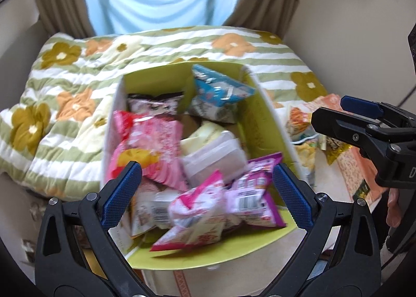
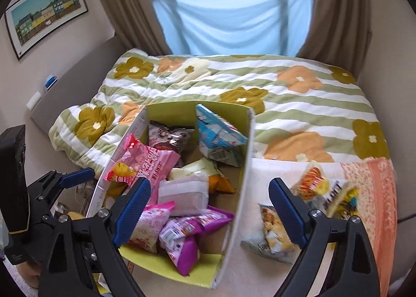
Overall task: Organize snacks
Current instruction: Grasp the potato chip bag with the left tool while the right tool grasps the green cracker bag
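Note:
A green-lined cardboard box (image 1: 257, 120) (image 2: 244, 156) sits on the bed and holds several snack packets: a pink one (image 1: 153, 146) (image 2: 145, 164), a blue one (image 1: 221, 91) (image 2: 218, 138), a purple one (image 1: 254, 193) (image 2: 187, 229), a dark one (image 2: 169, 136) and a clear white pouch (image 1: 215, 154) (image 2: 184, 193). My left gripper (image 1: 205, 193) is open and empty above the box's near end. My right gripper (image 2: 208, 216) is open and empty over the box's right wall. Loose snack packets (image 2: 275, 229) (image 1: 301, 128) lie right of the box.
A striped floral quilt (image 2: 286, 94) covers the bed behind the box. An orange patterned towel (image 2: 374, 193) lies at the right. A window with a blue cloth (image 2: 234, 19) and brown curtains stands beyond. A framed picture (image 2: 44, 13) hangs on the left wall.

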Demonstrator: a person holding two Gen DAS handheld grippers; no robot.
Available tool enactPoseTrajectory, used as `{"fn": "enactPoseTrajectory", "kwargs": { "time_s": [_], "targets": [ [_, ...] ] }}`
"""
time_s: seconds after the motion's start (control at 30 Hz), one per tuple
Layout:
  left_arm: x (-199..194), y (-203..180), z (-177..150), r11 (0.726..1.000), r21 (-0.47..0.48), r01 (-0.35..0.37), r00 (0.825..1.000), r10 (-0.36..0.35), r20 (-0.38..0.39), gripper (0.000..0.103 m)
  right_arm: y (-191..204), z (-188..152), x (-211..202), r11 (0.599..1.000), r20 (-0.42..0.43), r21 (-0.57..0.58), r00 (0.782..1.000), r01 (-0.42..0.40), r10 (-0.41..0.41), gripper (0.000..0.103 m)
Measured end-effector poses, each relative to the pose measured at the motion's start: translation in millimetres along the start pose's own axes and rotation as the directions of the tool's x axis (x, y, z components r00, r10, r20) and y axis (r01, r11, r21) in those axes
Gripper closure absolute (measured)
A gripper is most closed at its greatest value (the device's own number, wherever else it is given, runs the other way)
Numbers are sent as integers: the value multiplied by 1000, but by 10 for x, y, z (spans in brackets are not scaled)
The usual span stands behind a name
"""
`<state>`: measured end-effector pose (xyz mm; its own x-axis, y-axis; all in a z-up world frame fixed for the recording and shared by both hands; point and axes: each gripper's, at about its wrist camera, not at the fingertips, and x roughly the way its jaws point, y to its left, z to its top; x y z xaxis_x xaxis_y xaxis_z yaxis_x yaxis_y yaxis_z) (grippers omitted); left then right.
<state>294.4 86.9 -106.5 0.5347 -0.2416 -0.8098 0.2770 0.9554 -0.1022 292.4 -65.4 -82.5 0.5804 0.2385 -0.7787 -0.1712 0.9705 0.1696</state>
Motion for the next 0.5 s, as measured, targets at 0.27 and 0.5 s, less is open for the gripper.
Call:
{"fn": "enactPoseTrajectory", "kwargs": {
  "time_s": [0.27,0.5],
  "targets": [
    [43,-732,41,981,150,122,992,-123,2,3,-579,-380,-562,973,28,161,985,166,-172,13],
    [168,-1384,-15,956,243,165,986,-162,-33,3,-1170,-800,-944,907,0,292,949,303,-317,12]
  ]
}}
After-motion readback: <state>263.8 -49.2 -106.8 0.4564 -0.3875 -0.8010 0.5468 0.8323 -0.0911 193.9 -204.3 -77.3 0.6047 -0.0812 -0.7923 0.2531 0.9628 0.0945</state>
